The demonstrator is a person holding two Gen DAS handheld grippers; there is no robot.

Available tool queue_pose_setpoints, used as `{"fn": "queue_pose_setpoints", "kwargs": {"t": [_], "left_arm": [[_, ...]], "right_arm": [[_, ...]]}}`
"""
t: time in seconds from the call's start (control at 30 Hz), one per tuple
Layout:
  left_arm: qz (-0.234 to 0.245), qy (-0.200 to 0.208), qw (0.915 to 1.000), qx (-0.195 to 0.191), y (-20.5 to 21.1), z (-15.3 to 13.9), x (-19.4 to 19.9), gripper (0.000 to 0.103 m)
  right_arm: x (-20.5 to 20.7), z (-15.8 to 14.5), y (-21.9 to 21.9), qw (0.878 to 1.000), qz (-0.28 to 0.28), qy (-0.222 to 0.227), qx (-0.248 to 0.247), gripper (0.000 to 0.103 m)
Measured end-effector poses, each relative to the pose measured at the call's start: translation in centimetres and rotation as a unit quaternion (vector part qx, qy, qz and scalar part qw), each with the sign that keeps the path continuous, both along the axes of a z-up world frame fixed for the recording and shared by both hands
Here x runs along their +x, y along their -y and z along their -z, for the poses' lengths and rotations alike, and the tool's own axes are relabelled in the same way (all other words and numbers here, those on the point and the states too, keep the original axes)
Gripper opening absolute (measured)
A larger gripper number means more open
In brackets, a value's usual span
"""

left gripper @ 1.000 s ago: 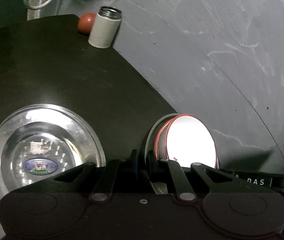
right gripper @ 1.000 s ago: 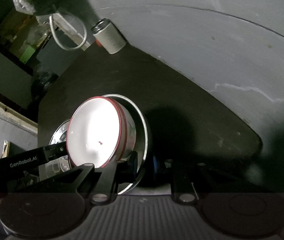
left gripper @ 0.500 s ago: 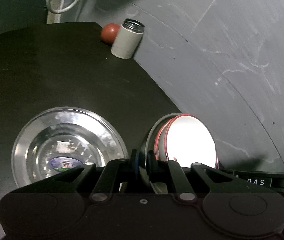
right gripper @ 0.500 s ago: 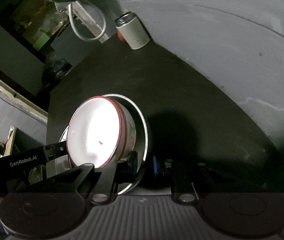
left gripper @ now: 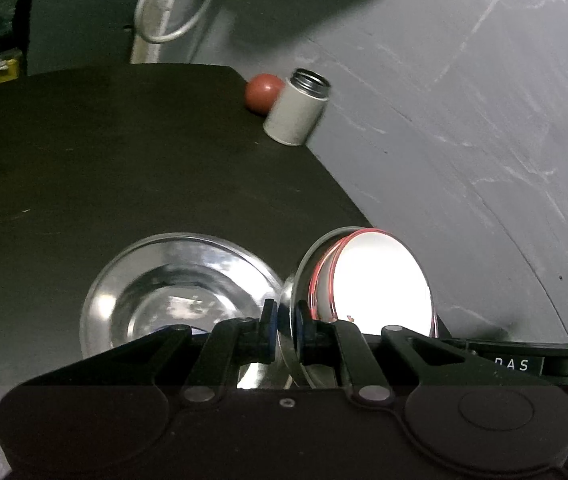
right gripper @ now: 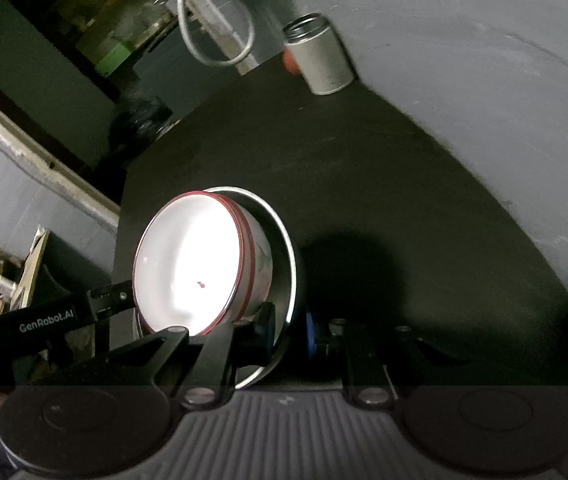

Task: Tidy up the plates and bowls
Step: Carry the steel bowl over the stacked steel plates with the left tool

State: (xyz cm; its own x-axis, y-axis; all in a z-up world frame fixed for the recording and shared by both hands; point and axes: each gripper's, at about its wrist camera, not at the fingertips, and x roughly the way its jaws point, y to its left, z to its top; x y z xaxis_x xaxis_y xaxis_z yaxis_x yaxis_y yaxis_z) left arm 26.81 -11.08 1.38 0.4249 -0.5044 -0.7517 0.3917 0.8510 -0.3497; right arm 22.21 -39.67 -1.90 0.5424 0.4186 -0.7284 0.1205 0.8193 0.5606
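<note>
Both grippers clamp one steel plate [left gripper: 298,280] carrying two nested red-rimmed bowls [left gripper: 380,280].

The left hand-held gripper [left gripper: 284,334] pinches the rim of a tilted steel plate [left gripper: 298,280] carrying a red-rimmed white bowl [left gripper: 380,284]. Left, another steel plate [left gripper: 131,280] lies flat on the dark tabletop [left gripper: 123,168].

"DAS" on right tool [left gripper: 518,364], "GenRobot.AI" on left tool [right gripper: 45,322]
</note>
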Motion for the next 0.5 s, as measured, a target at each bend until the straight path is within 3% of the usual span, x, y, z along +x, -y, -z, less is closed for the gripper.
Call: {"fn": "queue_pose_setpoints", "kwargs": {"t": [0.5], "left_arm": [[-0.086,0.003,0.9962,0.005,-4.7,-0.4,0.2,0.009]], "right_arm": [[3.5,-0.7,-3.9,0.996,-0.085,0.008,0.005,0.017]]}}
